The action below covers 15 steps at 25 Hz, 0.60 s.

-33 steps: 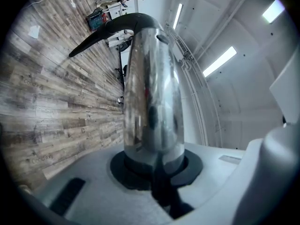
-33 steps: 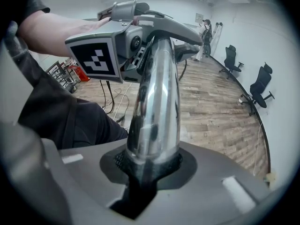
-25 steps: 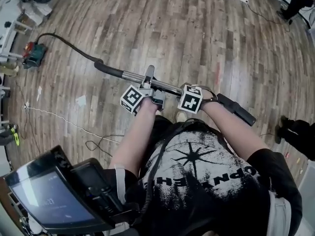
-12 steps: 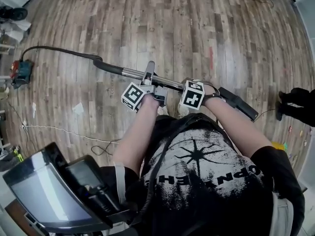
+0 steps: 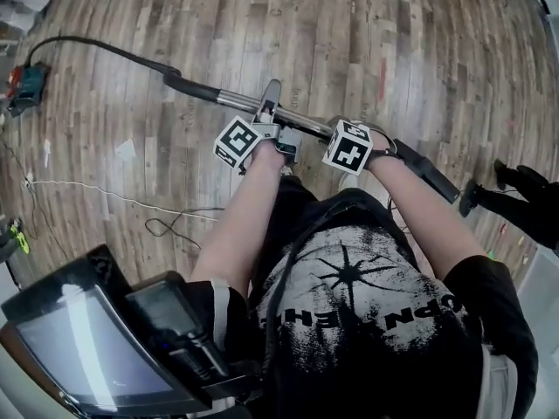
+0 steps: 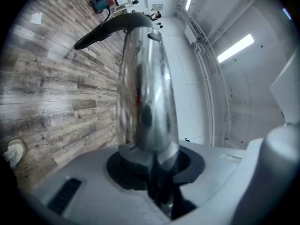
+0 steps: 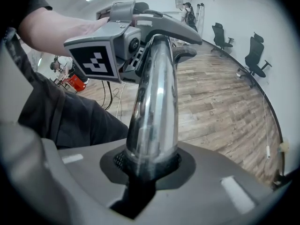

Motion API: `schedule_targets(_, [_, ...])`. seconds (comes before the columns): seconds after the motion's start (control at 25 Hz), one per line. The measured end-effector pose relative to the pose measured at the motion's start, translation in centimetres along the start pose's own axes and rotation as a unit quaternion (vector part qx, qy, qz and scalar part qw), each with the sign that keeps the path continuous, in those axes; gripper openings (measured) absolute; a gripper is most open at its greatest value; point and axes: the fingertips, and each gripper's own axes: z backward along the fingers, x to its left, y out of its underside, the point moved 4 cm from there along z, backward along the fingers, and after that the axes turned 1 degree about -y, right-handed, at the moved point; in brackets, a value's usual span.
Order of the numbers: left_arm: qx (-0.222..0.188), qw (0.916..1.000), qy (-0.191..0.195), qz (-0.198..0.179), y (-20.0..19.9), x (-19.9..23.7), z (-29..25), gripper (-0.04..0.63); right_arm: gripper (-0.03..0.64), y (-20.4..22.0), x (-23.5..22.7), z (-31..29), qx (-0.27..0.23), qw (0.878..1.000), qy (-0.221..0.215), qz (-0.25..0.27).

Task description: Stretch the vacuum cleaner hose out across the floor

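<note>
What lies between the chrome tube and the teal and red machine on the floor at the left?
The head view shows a black cuff on the chrome tube, then the black hose, curving over the wooden floor to the machine.

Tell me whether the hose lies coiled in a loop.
No, the black hose runs in one open curve over the wood floor.

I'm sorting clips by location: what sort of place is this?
Probably an office or lab hall: wood-plank floor, rolling office chairs along a white wall, strip ceiling lights.

Chrome tube (image 5: pixel 240 103), black hose (image 5: pixel 113 49) — grey-brown plank floor (image 5: pixel 393 24).
</note>
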Motion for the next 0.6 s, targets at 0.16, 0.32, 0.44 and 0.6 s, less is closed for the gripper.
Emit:
schedule_targets(0.16, [0.015,0.9997,-0.011,-0.016,2.5,1.2,-0.4,0.107,0.086,2.7,-0.9,-0.6,0.016,1.0,-0.004,0.024])
schedule_targets(0.32, [0.063,0.9979,-0.011,-0.011,5.3,2.6,-2.1,0.172,0.086,5.4,-2.9,-1.3,0.034,0.998,0.003,0.044])
schedule_targets(0.44, [0.088,0.9956,-0.033,0.001,6.6,4.2,-2.6,0.187,0.086,6.5,-3.9,-2.2,0.044,0.998,0.003,0.04])
schedule_targets(0.6, [0.11,0.9927,-0.047,0.016,8.6,6.9,-2.7,0.213,0.087,8.3,-6.4,-4.2,0.044,0.999,0.006,-0.013])
